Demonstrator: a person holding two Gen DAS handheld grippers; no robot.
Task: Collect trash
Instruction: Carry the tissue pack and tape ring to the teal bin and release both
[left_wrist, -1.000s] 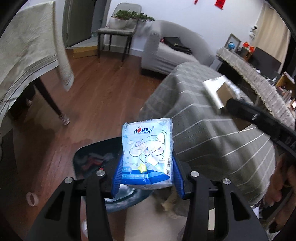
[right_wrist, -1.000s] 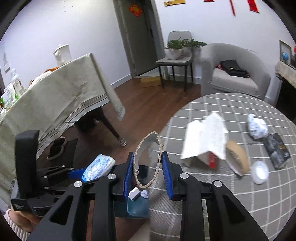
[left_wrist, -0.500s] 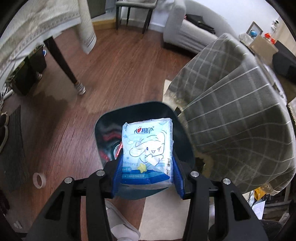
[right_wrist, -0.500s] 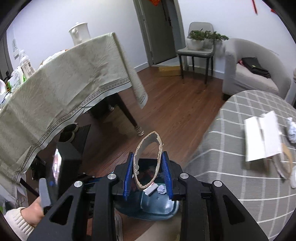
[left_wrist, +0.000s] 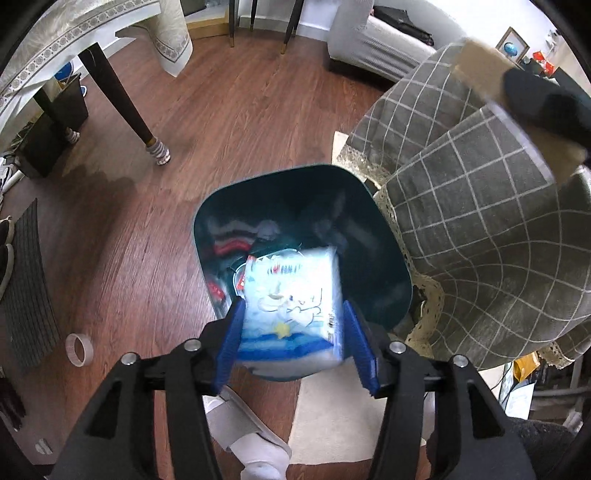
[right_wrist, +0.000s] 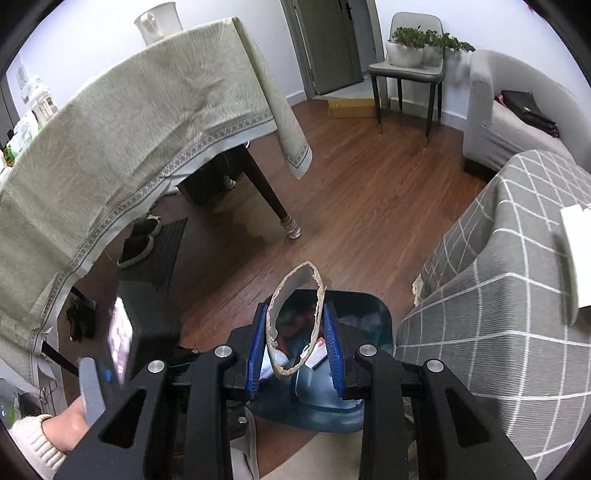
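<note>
Left tool (left_wrist: 293, 343) tilted steeply down, jaws opening; right tool (right_wrist: 295, 345) angled down, jaws clamped.

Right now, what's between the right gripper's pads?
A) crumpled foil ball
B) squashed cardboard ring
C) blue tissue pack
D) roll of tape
B: the right gripper pinches a flattened, torn-edged cardboard ring over the dark bin.
</note>
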